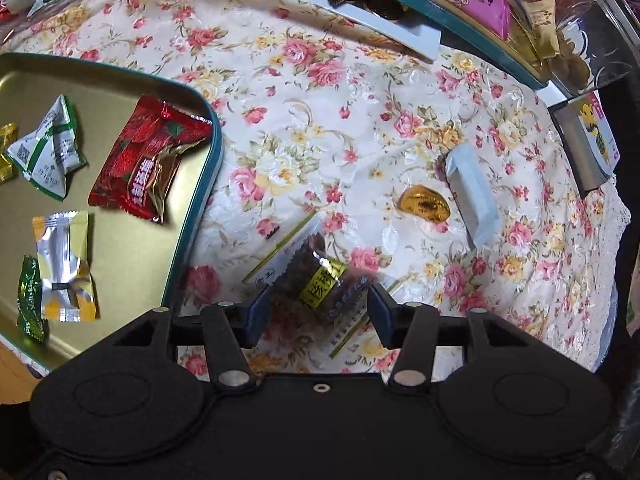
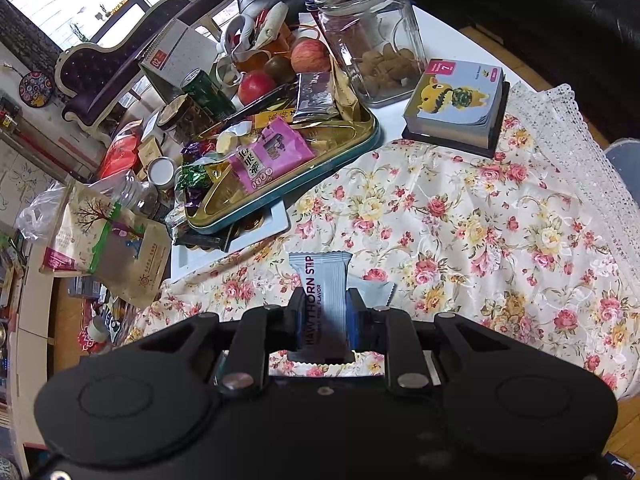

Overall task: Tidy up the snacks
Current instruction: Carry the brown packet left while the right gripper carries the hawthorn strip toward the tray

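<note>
In the left wrist view my left gripper point(image 1: 318, 306) is shut on a brown snack packet with a yellow label point(image 1: 320, 284), held just above the floral tablecloth point(image 1: 320, 100). A gold tin tray with a teal rim point(image 1: 208, 160) lies to the left, holding a red candy packet point(image 1: 146, 160), a green-white packet point(image 1: 48, 152) and a silver-yellow packet point(image 1: 66, 264). A gold-wrapped sweet point(image 1: 425, 204) and a pale grey bar point(image 1: 472, 196) lie on the cloth. In the right wrist view my right gripper point(image 2: 324, 320) is shut on a pale grey hawthorn strip bar point(image 2: 326, 292).
A second teal-rimmed tin point(image 2: 360, 144) heaped with snacks, including a pink packet point(image 2: 268, 156), stands at the back. A glass jar point(image 2: 372, 36) and a small block calendar point(image 2: 460, 104) stand beside it. Fruit, cans and bags crowd the far left.
</note>
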{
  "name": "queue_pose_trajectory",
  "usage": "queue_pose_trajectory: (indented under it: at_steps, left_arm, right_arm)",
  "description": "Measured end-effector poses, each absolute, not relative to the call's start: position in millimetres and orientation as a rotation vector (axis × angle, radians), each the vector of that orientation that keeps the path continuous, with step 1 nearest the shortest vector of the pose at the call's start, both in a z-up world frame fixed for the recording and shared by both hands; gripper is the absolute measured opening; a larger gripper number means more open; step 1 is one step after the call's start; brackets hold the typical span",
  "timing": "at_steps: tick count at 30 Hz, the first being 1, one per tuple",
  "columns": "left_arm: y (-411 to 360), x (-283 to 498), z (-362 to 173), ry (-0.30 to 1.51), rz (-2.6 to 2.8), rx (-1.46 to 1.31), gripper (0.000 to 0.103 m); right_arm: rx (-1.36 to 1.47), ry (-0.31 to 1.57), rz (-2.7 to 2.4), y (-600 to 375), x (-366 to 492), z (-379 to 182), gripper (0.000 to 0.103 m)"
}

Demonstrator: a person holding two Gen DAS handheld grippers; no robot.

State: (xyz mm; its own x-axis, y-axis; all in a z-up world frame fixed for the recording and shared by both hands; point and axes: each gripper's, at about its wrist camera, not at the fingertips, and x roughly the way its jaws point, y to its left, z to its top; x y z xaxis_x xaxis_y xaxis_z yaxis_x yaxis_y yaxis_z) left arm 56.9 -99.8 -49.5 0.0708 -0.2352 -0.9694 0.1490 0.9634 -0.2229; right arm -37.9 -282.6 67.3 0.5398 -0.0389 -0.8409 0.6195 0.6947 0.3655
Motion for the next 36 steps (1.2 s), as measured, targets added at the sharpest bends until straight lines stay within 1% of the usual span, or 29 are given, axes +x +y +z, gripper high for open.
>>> queue_pose_trajectory:
  at_steps: [5,13,17,20,21,23,25,26,27,31,35,36]
  left_arm:
    - [-106,66,-54,1.469,-0.247,-0.096,0.058]
    - [-120,67,-60,1.445,-0.233,-0.060,0.067]
    - [-130,71,-72,1.472,-0.281,0.009,0.066]
    - [-134,67,-72,1.451,-0.288,0.056,0.066]
    - [-136,65,-72,1.451,-0.307,0.068,0.065]
    - [-138,60,-71,1.431,-0.321,0.113,0.057]
    - [-139,56,-69,1.408,-0.328,0.159,0.044]
    - [-139,54,-69,1.404,-0.337,0.174,0.042]
    - [-139,52,-68,1.400,-0.346,0.185,0.033]
    - [-136,48,-64,1.387,-0.386,0.197,0.028]
    - [-133,45,-48,1.336,-0.436,0.227,0.027]
    - [-133,44,-41,1.301,-0.440,0.245,0.029]
  right_arm:
    - [0.698,0.935,-0.438,-281,-37,66,0.022]
    - [0.699,0.940,-0.431,-281,-37,65,0.022]
    - [0.697,0.941,-0.428,-280,-37,65,0.022]
    - [0.697,0.942,-0.423,-280,-38,65,0.022]
    - [0.698,0.941,-0.424,-280,-38,65,0.022]
    - [0.697,0.941,-0.427,-280,-39,65,0.022]
    - [0.695,0.943,-0.427,-280,-39,65,0.022]
    - [0.696,0.942,-0.427,-280,-39,65,0.022]
    - [0.697,0.942,-0.426,-279,-39,65,0.022]
    - [0.689,0.940,-0.425,-277,-38,65,0.022]
    - [0.689,0.945,-0.423,-276,-36,64,0.022]
    - [0.687,0.946,-0.422,-275,-36,64,0.022]
